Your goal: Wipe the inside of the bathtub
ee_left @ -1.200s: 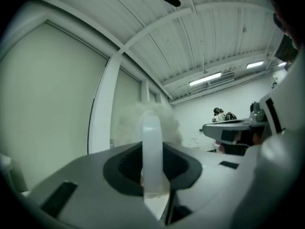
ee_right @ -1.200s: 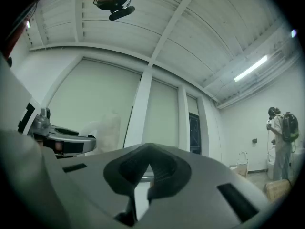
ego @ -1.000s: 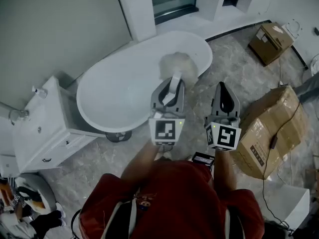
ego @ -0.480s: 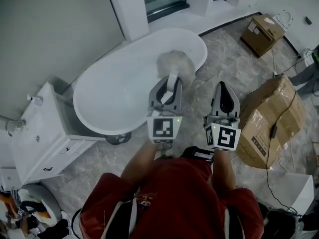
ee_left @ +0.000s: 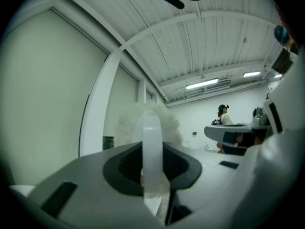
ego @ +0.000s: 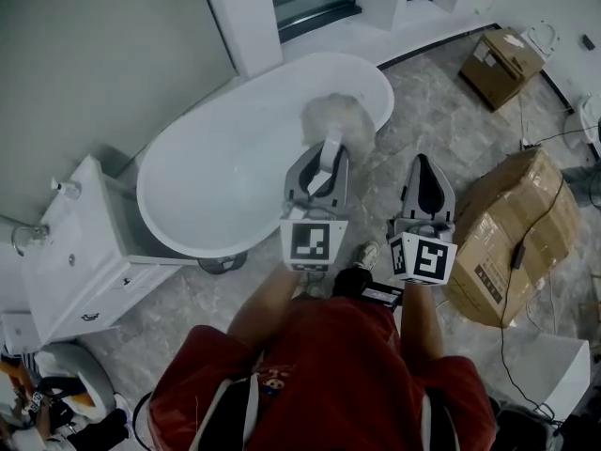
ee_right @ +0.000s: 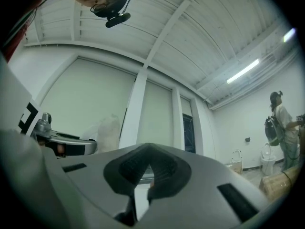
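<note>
Head view: white oval freestanding bathtub [ego: 225,172] lies ahead and to the left of both tools, long axis running from lower left to upper right. Left gripper [ego: 324,150] is the nearer; its pale fluffy duster [ego: 333,120] shows over the tub's right end.

Left gripper view: jaws pinch the duster's white flat handle [ee_left: 152,147]; tub out of frame.

Right gripper view: right gripper [ee_right: 143,175] pressed together, nothing between.

Left gripper [ego: 325,155] clamps fluffy white duster [ego: 335,120] over the freestanding bathtub's [ego: 221,163] far end; right gripper [ego: 424,169], jaws together, hangs beside it over marble floor [ego: 427,101].
</note>
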`<state>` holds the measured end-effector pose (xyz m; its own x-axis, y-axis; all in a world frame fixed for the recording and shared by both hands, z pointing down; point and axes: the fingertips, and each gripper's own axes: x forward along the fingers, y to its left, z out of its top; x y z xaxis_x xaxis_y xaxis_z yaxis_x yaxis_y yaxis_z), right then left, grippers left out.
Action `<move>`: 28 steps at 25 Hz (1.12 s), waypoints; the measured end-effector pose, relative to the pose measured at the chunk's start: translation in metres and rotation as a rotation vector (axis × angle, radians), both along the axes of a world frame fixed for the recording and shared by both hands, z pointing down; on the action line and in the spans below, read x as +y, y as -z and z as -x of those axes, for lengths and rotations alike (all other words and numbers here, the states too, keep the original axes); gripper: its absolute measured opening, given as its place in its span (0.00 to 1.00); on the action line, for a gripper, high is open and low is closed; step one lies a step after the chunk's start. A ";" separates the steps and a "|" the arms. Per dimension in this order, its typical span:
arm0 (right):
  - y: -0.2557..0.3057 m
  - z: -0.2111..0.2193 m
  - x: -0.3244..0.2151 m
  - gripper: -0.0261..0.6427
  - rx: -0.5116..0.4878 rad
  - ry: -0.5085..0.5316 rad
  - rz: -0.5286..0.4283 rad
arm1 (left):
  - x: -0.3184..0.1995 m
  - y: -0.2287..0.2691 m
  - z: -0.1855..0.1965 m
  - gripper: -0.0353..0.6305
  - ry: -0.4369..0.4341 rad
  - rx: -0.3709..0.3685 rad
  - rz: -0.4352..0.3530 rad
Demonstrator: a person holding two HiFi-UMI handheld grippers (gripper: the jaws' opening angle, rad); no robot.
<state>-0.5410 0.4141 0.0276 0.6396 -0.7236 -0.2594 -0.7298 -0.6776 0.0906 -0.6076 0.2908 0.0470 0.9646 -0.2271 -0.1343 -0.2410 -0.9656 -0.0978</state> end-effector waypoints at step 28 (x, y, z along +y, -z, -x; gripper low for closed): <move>0.004 -0.322 0.040 0.06 -0.028 0.023 -0.011 | 0.035 0.008 -0.311 0.19 0.045 -0.007 0.010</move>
